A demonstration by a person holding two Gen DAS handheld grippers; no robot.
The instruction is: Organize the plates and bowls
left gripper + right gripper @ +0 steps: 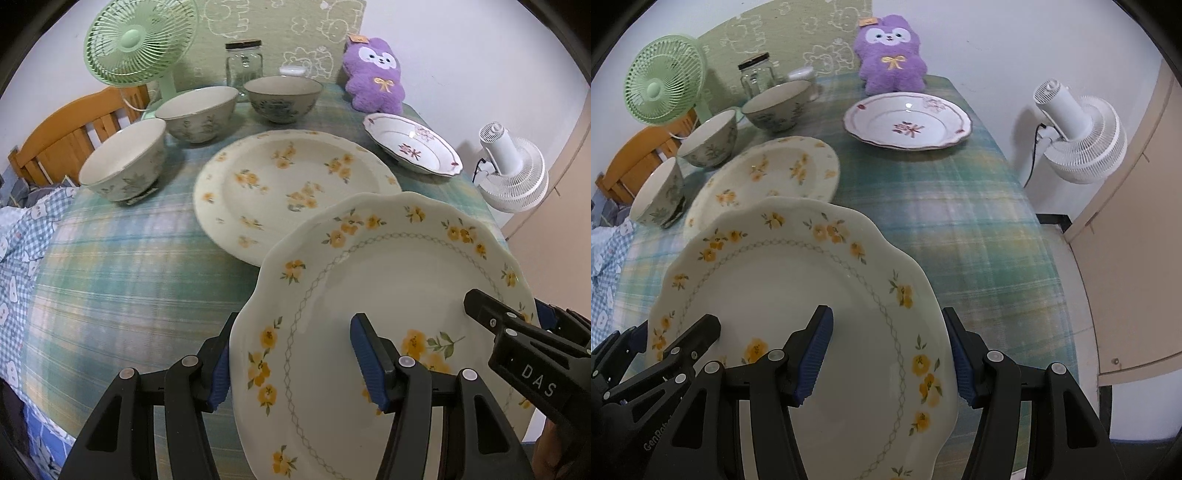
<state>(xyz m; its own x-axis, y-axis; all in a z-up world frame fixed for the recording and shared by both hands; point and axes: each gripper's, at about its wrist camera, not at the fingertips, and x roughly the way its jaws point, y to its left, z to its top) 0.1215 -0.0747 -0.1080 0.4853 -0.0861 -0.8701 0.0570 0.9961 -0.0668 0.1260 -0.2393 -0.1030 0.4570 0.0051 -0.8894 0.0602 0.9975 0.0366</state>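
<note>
A: What surface is seen?

B: A table covered with a green plaid cloth is seen, set against a pale wall, with a green desk fan, a glass jar and a purple plush toy standing along its far edge. A white fan is seen off the table's right side.

A: Where is the scalloped plate found?

B: The scalloped plate, rimmed with yellow flowers, is held raised over the near part of the table, its far edge overlapping the flowered plate lying flat behind it.

A: How is it gripped?

B: The left gripper is placed astride the plate's left rim, one blue pad outside the edge and one over the plate's face; the jaws are spread wide, and contact with the rim cannot be confirmed. The right gripper is set the same way astride the right rim, jaws apart.

A: And the other dishes?

B: Three bowls are lined up to the left of the flowered plate. A pink-patterned dish is seen to its right, just before the plush toy.
</note>
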